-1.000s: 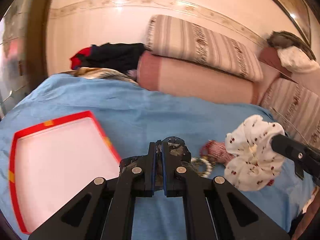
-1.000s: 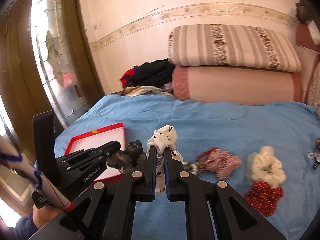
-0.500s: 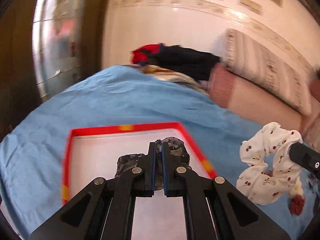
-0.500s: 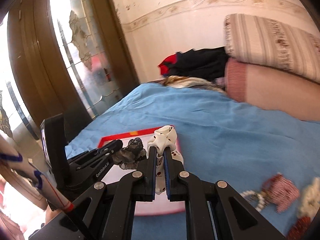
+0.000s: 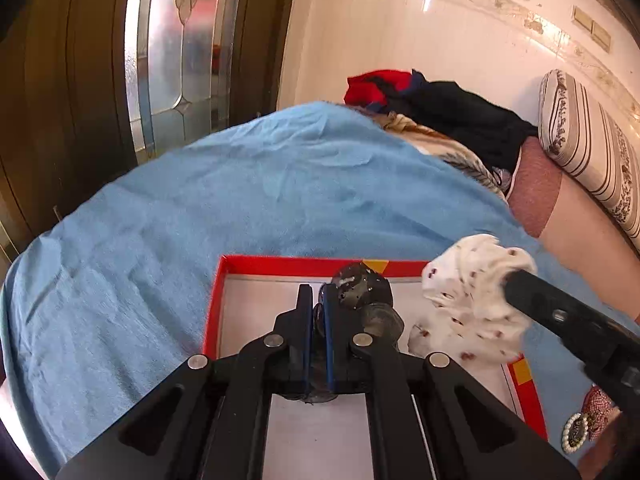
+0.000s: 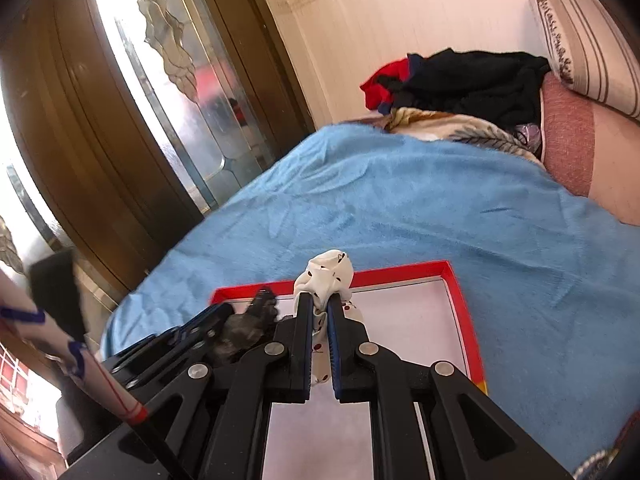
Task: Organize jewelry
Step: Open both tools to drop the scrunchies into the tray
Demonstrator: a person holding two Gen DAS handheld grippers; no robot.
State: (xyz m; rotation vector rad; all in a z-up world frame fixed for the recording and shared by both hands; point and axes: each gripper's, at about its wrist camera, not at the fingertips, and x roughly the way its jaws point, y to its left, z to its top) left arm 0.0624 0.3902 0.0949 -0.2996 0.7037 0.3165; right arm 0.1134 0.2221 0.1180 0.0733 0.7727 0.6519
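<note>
pearl bracelet (image 5: 573, 434) (left view only), red tray (image 5: 280, 265)

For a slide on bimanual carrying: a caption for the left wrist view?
Left gripper clamps a dark scrunchie over the red-rimmed tray; the right gripper carries a white spotted scrunchie alongside.

A bed with a blue blanket (image 5: 248, 200) carries a red-rimmed tray (image 5: 280, 261), a pearl bracelet (image 5: 573, 434) and piled clothes (image 5: 448, 104).

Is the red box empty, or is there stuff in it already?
Looks empty: the red box shows only bare white floor. Both scrunchies, white and black, are held above it; the grippers hide part.
</note>
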